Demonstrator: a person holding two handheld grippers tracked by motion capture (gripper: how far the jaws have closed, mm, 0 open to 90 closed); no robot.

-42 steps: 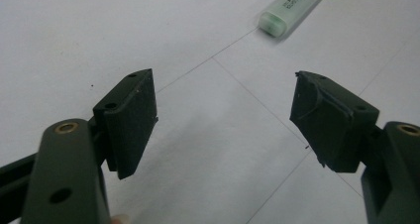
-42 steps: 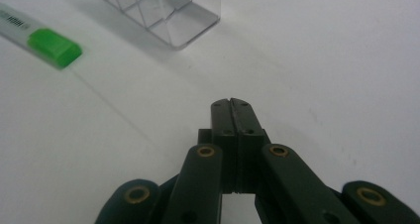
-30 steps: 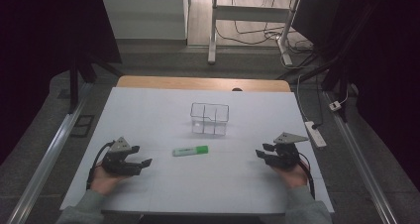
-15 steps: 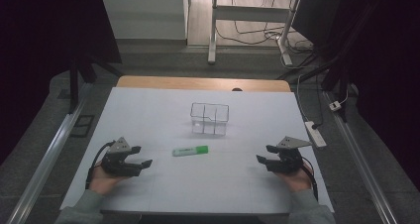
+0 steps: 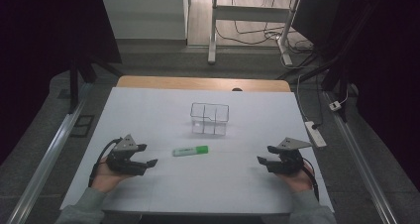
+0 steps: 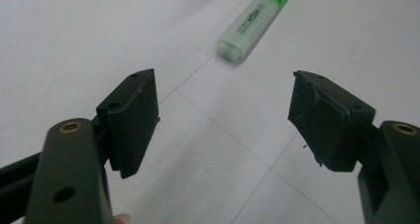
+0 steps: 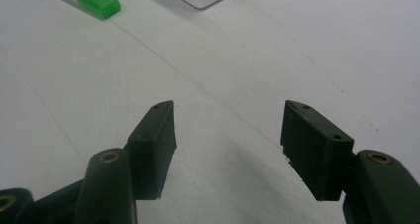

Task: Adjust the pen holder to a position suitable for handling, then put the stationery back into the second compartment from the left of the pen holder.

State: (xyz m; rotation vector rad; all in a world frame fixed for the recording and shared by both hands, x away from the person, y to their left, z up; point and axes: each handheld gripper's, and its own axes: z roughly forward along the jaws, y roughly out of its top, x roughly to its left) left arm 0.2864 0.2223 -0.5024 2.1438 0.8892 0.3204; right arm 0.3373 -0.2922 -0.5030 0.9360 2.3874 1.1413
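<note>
Just ahead of left tool (image 6: 223,120), highlighter (image 6: 252,23).

Dark print is seen along the pale barrel of the green highlighter (image 6: 252,21) in the left gripper view, but it is blurred and no word or brand can be made out. In the high view the highlighter (image 5: 190,150) is too small for reading.

White-topped table (image 5: 148,120) with wooden far edge. Beyond it grey floor (image 5: 163,60), white desk legs (image 5: 213,30), loose cables (image 5: 257,33). Power strip (image 5: 316,134) right; surroundings dark.
</note>
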